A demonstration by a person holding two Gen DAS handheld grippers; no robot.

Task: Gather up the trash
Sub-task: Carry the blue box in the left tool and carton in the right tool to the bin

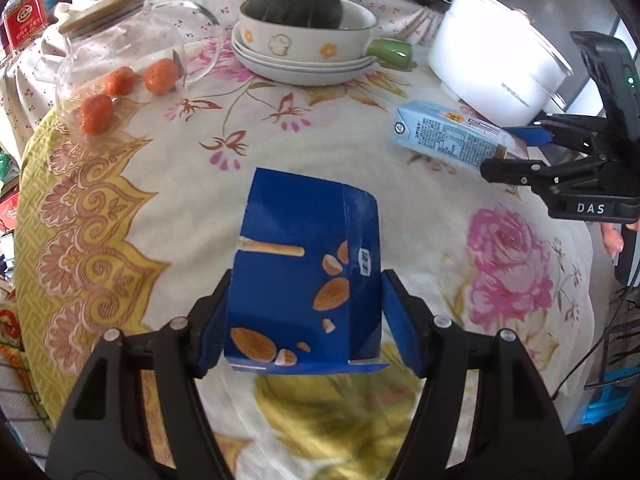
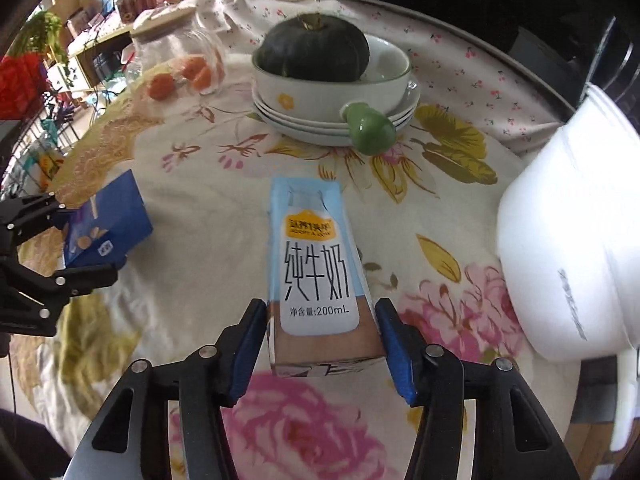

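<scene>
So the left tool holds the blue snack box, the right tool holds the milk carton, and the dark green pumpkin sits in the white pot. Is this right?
Not quite. The pumpkin sits in the flowered bowl on the stacked plates, not in the white pot; the right wrist view shows it. The left tool does hold the blue snack box, the right tool the milk carton.

The right gripper (image 2: 322, 340) has its blue pads against both sides of a 200 mL milk carton (image 2: 316, 276) over the floral tablecloth (image 2: 208, 216). At the left, the left gripper (image 2: 86, 240) holds a blue almond snack box (image 2: 108, 224). Farther off, a dark green squash (image 2: 312, 50) sits in a bowl (image 2: 384, 80) on stacked plates (image 2: 304, 128).
</scene>
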